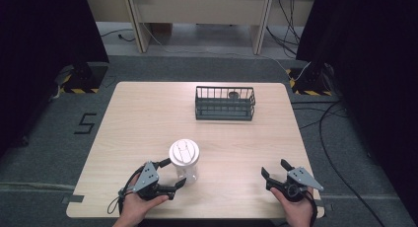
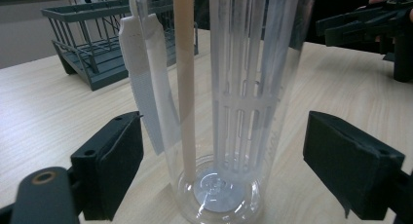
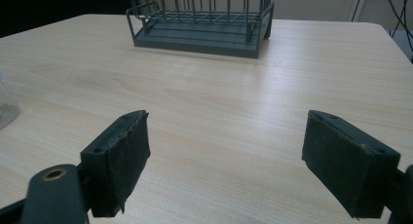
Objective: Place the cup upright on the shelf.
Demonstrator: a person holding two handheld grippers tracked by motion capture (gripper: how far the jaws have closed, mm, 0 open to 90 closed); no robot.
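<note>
A: We get the high view from above the near edge, looking forward and down over the whole table (image 1: 148,113).

B: Both gripper views sit low, facing far; ours on the left is close against the clear jar (image 2: 234,112). All share the wire basket (image 3: 199,24).

Clear plastic tumbler (image 1: 186,163) with white lid, upright near table's front edge, slotted inner insert, beige straw (image 2: 185,83), dark wire basket (image 1: 225,103) at far centre, well apart
</note>
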